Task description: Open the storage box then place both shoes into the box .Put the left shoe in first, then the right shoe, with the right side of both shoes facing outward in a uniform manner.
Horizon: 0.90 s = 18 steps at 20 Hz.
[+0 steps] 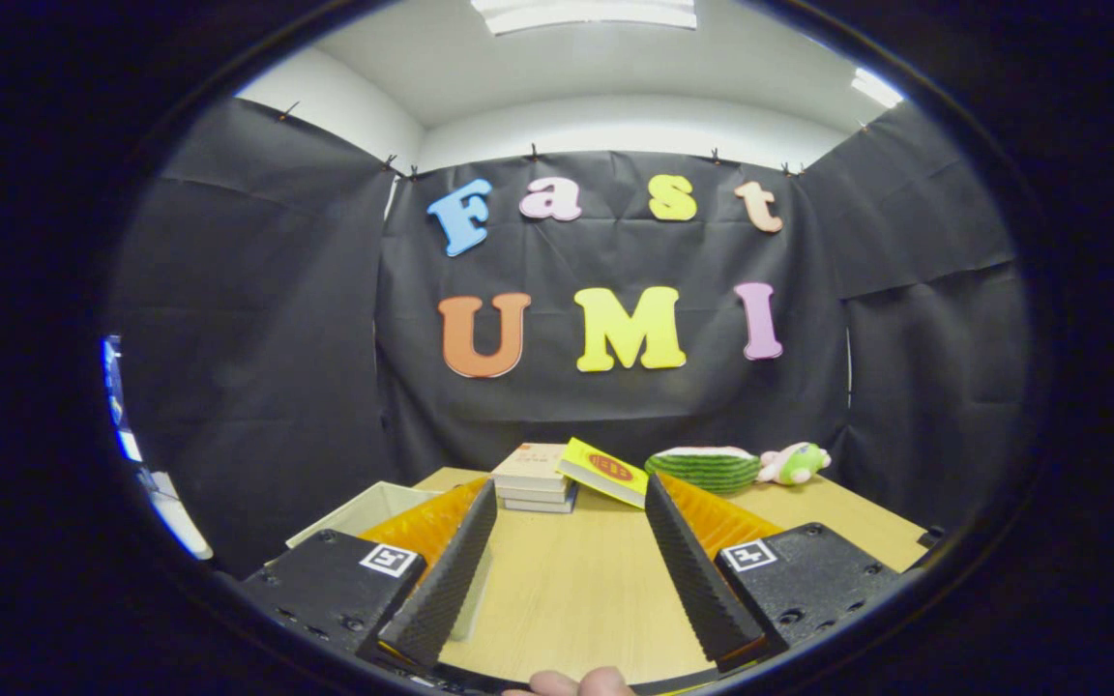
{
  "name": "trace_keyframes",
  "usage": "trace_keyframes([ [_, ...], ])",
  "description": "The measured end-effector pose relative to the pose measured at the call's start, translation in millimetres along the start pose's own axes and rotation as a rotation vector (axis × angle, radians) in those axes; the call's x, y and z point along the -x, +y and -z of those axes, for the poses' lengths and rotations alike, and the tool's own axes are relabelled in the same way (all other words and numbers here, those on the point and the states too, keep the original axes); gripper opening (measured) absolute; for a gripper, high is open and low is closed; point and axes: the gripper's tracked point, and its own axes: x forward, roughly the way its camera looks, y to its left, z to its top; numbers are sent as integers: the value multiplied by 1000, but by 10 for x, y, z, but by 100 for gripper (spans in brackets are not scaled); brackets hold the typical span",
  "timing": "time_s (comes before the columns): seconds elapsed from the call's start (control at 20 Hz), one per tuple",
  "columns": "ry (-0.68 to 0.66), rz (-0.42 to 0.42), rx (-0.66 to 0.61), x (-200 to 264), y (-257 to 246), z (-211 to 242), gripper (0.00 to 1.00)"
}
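Fingertips of a person's hand peek in beneath the gripper, whose jaws stand wide with bare table between. Left of its fingers sits a pale box, likely the storage box; shoes unseen, so the step cannot be judged.

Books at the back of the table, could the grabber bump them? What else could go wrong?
Maybe. The tool is open and holds nothing, aimed over bare table toward the stacked books and the tilted yellow book; pushing straight on could knock them. The white box sits beside one finger, so a sideways swing might clip its rim.
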Motion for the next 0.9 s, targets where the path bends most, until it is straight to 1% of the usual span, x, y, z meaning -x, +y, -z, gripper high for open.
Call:
trace_keyframes([
  [0.15,-12,17,-11,-65,-37,48,98],
  [0.25,-23,10,-17,-132,-35,67,98],
  [0.4,12,41,-51,-217,-166,176,98],
  [0.65,26,78,-31,-264,-261,187,99],
  [0.9,-1,78,-22,-260,-212,128,99],
])
